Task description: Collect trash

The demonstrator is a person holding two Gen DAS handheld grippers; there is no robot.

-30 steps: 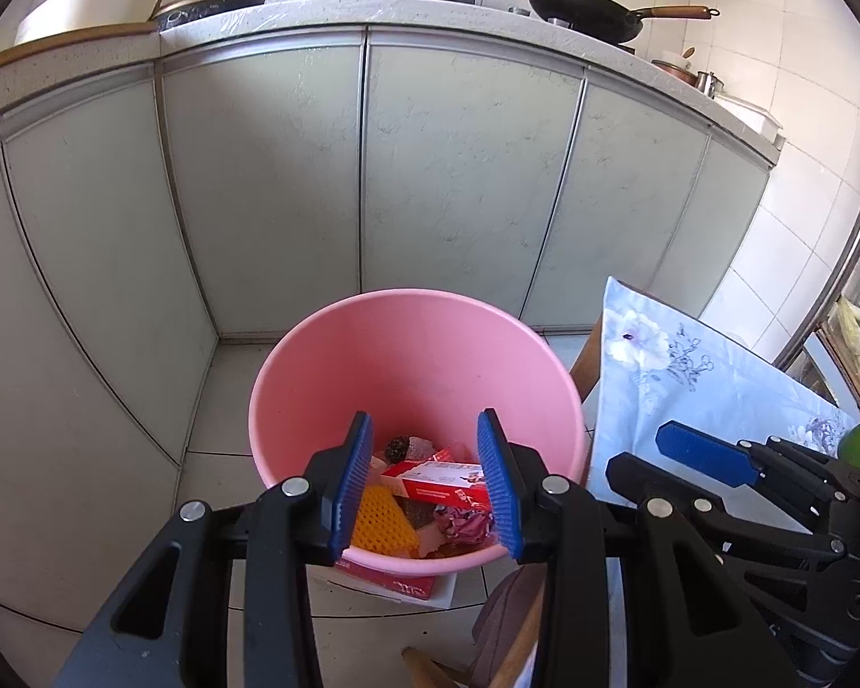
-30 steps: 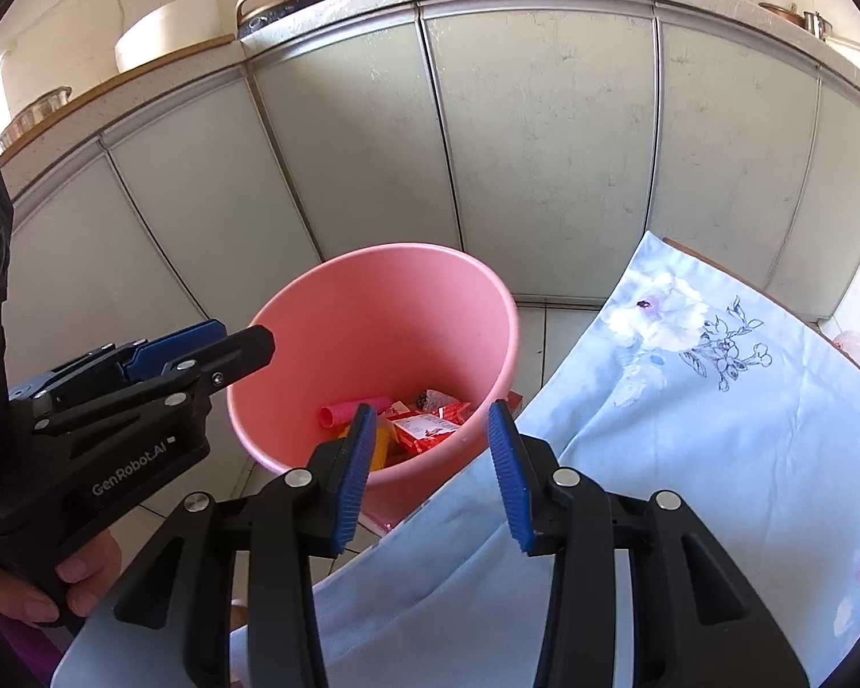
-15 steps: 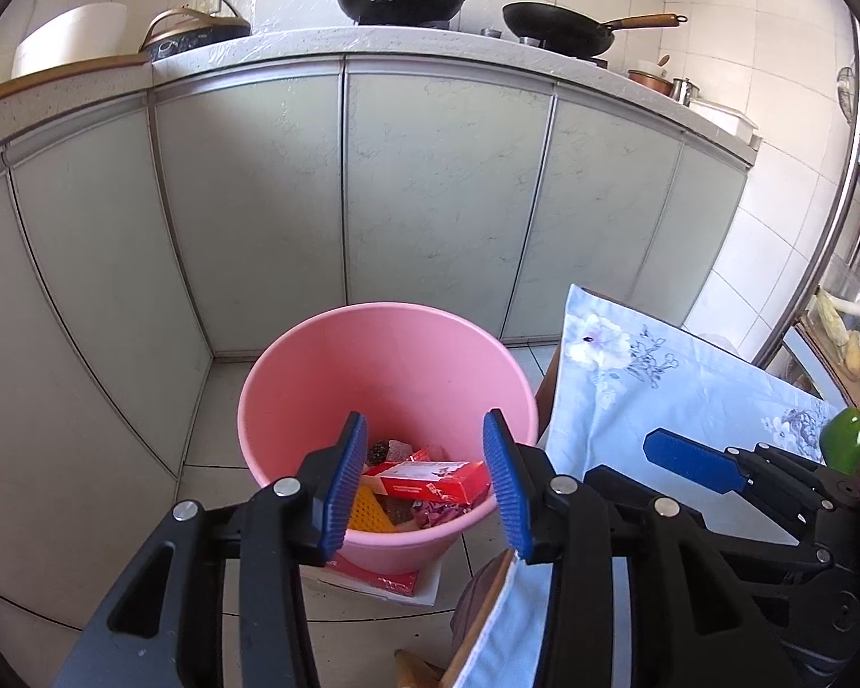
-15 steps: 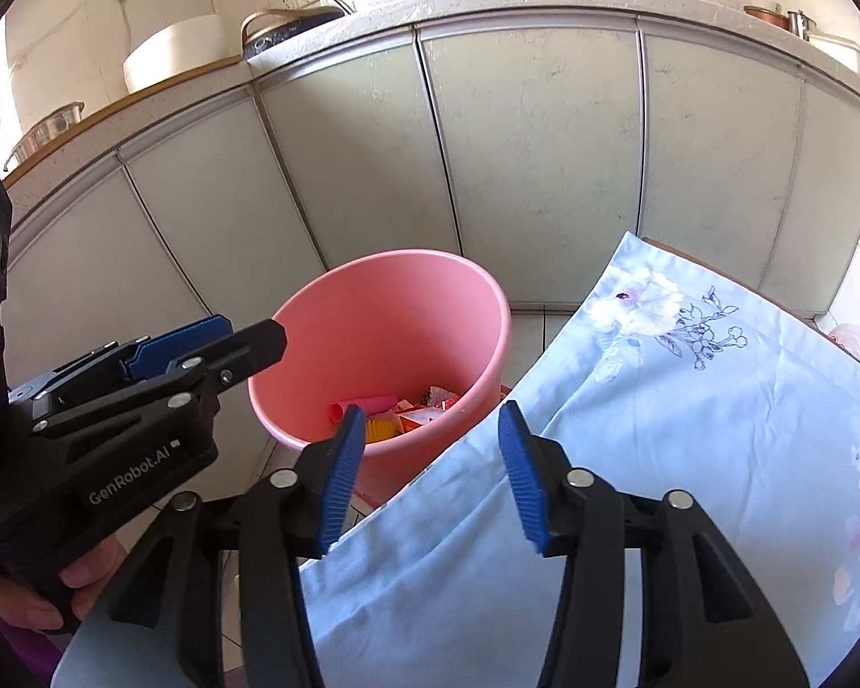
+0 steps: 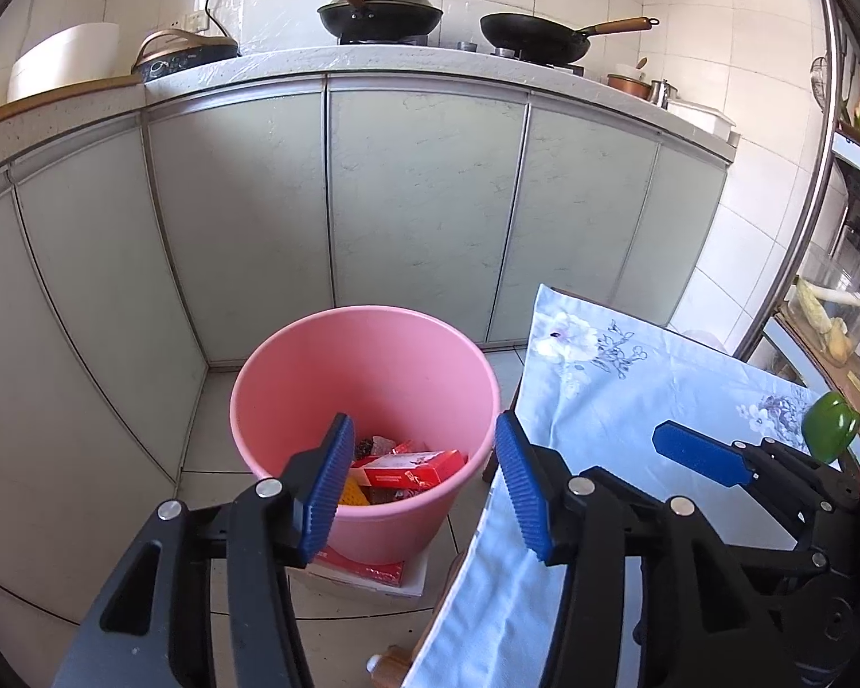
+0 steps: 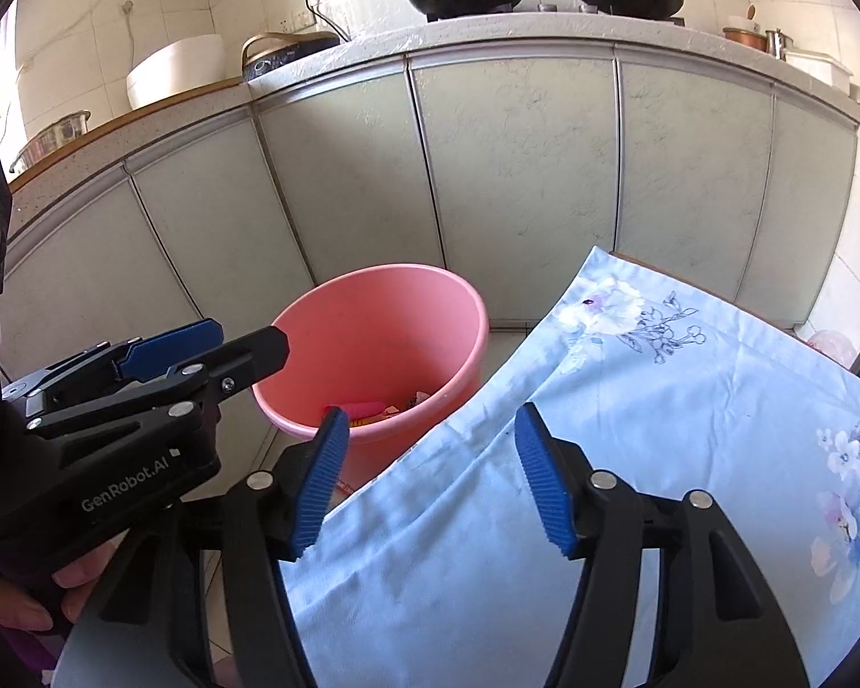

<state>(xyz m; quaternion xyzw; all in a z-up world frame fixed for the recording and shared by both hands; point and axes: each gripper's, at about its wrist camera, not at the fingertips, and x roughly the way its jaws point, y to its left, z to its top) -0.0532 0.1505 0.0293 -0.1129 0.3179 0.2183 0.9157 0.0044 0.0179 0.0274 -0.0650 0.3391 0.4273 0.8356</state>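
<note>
A pink bucket point(image 5: 292, 390) stands on the tiled floor by the cabinets and also shows in the right wrist view point(image 6: 327, 338). It holds trash: a red carton point(image 5: 415, 467), an orange piece point(image 5: 352, 496) and several wrappers. My left gripper point(image 5: 424, 473) is open and empty, above and in front of the bucket's near rim. My right gripper point(image 6: 430, 473) is open and empty over the edge of the table with a light blue floral cloth point(image 6: 630, 458). Each gripper shows in the other's view, the right gripper point(image 5: 699, 456) and the left gripper point(image 6: 200, 347).
Grey-green cabinet doors point(image 5: 418, 200) run behind the bucket under a counter with two black pans point(image 5: 381, 11). A green pepper point(image 5: 828, 427) lies on the cloth at the right. A flat red and white box point(image 5: 367, 573) lies under the bucket.
Both grippers have pulled up and back from the bucket, which now looks smaller and lower. More of the counter and the cloth shows. Both jaws stayed open.
</note>
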